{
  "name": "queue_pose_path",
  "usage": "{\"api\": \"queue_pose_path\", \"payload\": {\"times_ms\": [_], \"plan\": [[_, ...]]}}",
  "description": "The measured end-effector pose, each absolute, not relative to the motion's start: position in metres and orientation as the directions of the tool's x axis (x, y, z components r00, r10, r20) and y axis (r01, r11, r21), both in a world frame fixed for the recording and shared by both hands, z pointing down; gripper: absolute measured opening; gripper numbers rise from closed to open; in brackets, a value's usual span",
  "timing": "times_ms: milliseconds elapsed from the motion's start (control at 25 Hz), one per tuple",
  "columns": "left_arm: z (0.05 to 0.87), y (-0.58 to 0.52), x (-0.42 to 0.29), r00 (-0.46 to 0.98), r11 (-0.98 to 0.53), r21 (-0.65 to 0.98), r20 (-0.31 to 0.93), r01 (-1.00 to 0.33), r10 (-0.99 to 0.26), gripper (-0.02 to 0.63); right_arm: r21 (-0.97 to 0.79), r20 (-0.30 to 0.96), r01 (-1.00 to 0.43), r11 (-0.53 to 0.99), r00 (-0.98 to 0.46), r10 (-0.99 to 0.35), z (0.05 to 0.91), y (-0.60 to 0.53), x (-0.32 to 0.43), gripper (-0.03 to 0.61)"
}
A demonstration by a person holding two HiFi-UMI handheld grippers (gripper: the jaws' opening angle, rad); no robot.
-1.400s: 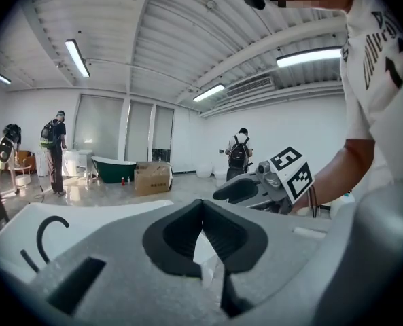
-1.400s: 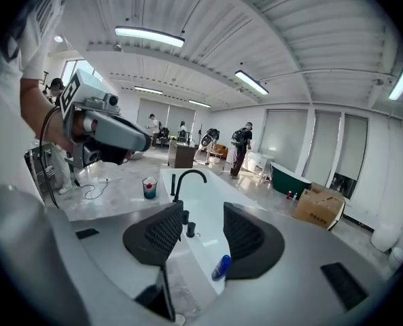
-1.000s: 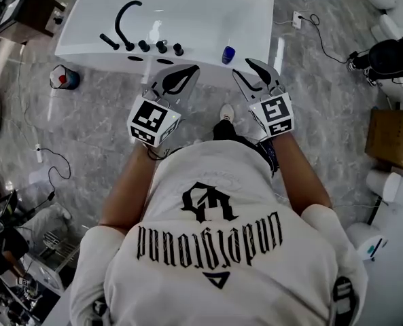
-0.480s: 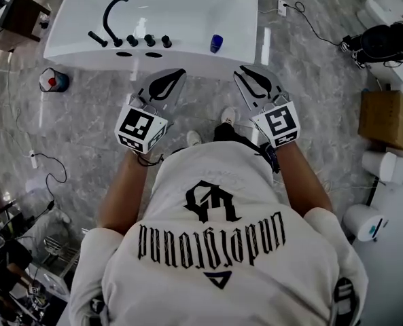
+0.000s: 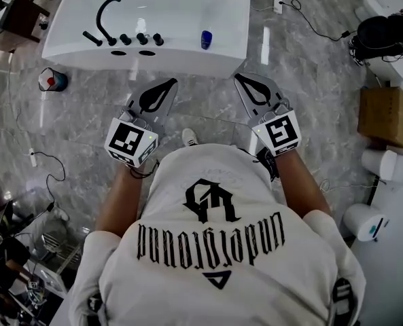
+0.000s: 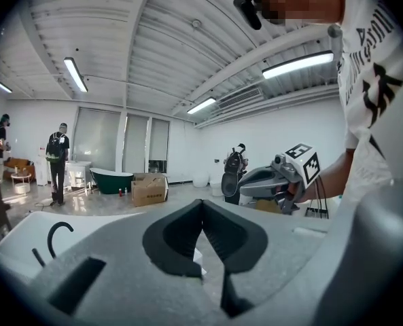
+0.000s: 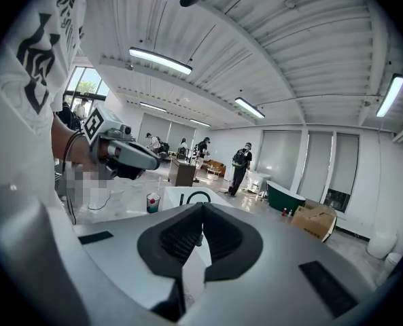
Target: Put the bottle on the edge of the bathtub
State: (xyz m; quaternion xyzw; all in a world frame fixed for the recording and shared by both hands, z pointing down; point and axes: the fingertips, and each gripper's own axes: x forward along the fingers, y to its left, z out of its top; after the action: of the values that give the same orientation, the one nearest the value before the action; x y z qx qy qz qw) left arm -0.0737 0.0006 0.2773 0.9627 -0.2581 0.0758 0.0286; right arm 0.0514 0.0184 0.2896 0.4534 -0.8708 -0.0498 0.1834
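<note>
Nearest, the left tongs [image 5: 168, 81] are closed on nothing, and the right tongs [image 5: 240, 79] have just been closing, also with nothing between them. Beyond them the small blue bottle [image 5: 206, 39] stands upright on the near edge of the tub [image 5: 85, 56], toward its right end. It looks light, stiff and smooth, best gripped across mid-body.

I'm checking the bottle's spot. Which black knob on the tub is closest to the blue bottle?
The knob at the right end of the row, farthest from the curved spout; the bottle stands further right on the same bathtub rim.
</note>
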Motion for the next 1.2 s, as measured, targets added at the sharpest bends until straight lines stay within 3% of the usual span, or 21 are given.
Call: {"api": "queue_pose_path", "payload": {"times_ms": [720, 1200], "plan": [[0.284, 0.107, 0.063, 0.821, -0.841, 0.000, 0.214, -0.542, -0.529, 0.015, 0.182, 0.256, -0.741, 0.646, -0.599, -0.759, 0.291, 0.124, 0.182, 0.014], [0.295, 0.189, 0.077, 0.742, -0.768, -0.002, 0.260, -0.640, -0.618, 0.015, 0.142, 0.249, -0.662, 0.736, -0.696, -0.674, 0.293, 0.188, 0.205, 0.014]]}}
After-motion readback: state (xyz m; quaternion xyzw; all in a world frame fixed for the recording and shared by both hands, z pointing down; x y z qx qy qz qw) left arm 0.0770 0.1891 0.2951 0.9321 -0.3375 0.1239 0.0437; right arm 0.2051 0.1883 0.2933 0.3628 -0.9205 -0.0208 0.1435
